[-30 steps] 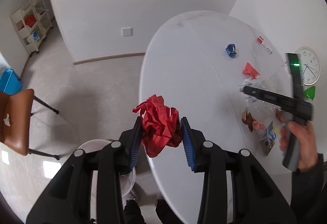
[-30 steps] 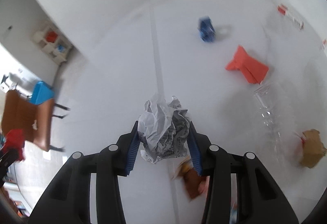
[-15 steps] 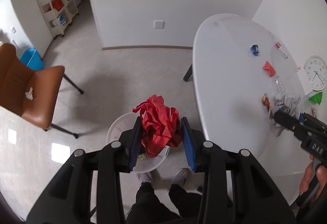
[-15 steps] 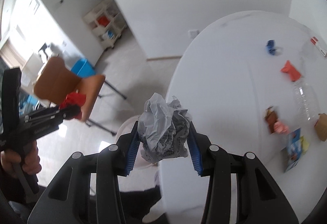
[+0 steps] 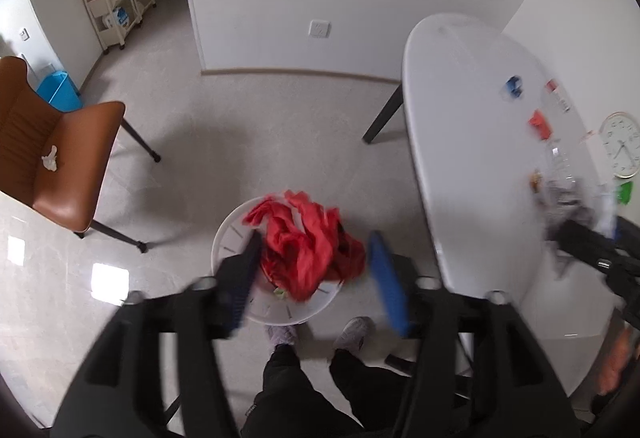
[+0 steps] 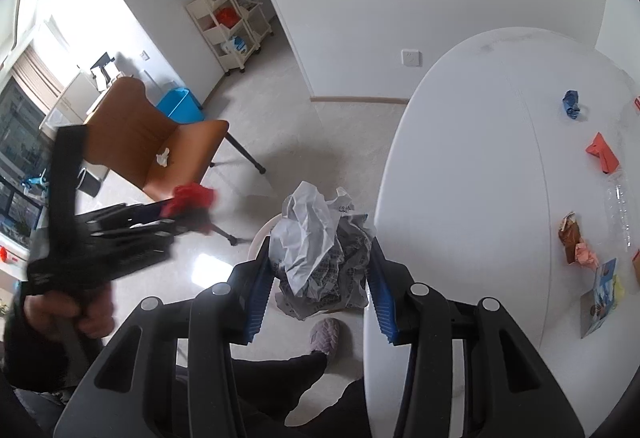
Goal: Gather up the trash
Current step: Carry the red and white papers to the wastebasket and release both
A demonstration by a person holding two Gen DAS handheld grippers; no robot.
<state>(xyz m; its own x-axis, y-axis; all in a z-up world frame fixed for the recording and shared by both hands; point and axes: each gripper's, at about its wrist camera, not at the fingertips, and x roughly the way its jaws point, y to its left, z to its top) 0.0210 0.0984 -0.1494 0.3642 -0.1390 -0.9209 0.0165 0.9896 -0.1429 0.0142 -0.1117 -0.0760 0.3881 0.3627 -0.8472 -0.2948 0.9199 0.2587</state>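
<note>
My left gripper [image 5: 314, 270] is open above a white round bin [image 5: 230, 234] on the floor. A crumpled red bag [image 5: 308, 242] hangs loose between its spread fingers, over the bin's mouth. My right gripper [image 6: 320, 272] is shut on a crumpled grey-white paper wad [image 6: 320, 238], held beside the table edge above the same bin [image 6: 262, 234]. The left gripper also shows in the right wrist view [image 6: 192, 212] with the red bag [image 6: 192, 196]. More trash lies on the white table [image 6: 460, 178]: a blue wrapper [image 6: 571, 103], red paper [image 6: 602, 158], brown wrapper [image 6: 571, 236].
A brown chair [image 5: 60, 158] with a white tissue [image 5: 50, 157] on its seat stands left of the bin. A clear plastic bottle [image 6: 624, 214] and a leaflet [image 6: 600, 294] lie on the table. A wall clock [image 5: 620, 144] rests at the table's far side. My feet [image 5: 316, 330] are by the bin.
The left gripper's fingers have spread apart over the bin, and the red bag has slipped lower and loose between them. The right gripper has carried the paper wad off the table toward the bin.
</note>
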